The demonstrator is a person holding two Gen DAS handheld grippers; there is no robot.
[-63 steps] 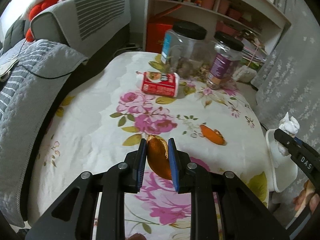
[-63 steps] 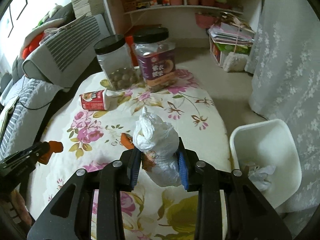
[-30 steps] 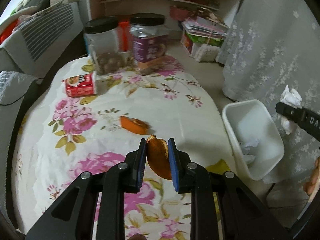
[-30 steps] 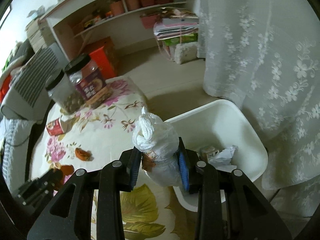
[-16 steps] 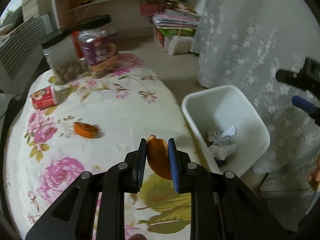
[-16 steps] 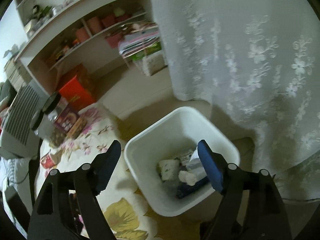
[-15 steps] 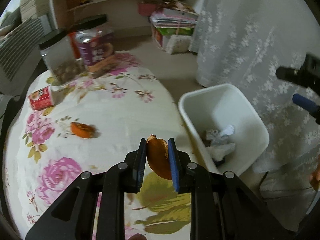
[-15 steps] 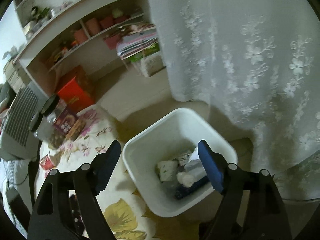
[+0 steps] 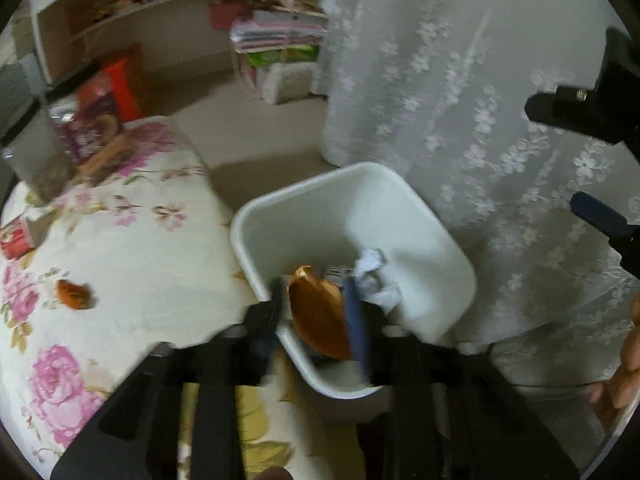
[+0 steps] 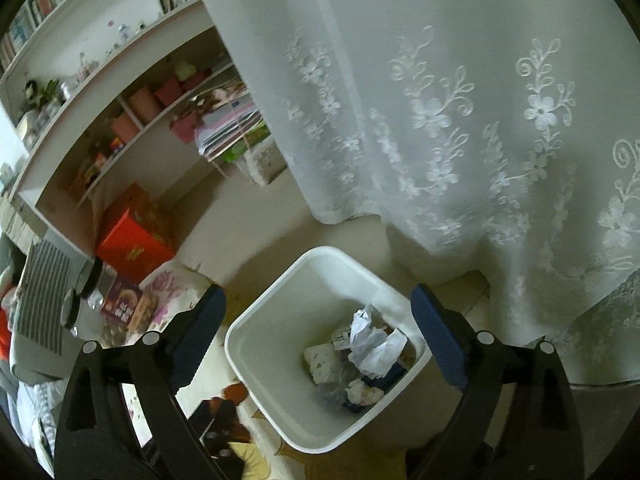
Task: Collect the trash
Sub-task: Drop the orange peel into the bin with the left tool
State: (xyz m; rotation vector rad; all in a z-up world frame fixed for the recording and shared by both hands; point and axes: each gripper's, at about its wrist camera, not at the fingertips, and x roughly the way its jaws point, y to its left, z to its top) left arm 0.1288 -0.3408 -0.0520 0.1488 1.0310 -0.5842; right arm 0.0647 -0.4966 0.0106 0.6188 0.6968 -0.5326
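left gripper over white bin, fingers just opening around orange peel.
peel's long axis lying upright-diagonal between them; right gripper fingers widening, gaping empty.

Floral-covered table, orange peel, red carton, two jars on it

Bin beside table (curtain behind), tissues inside

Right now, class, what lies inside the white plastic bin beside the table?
Inside the white plastic bin: crumpled white paper, a small printed carton and a wadded tissue. Anything underneath this pile is covered.
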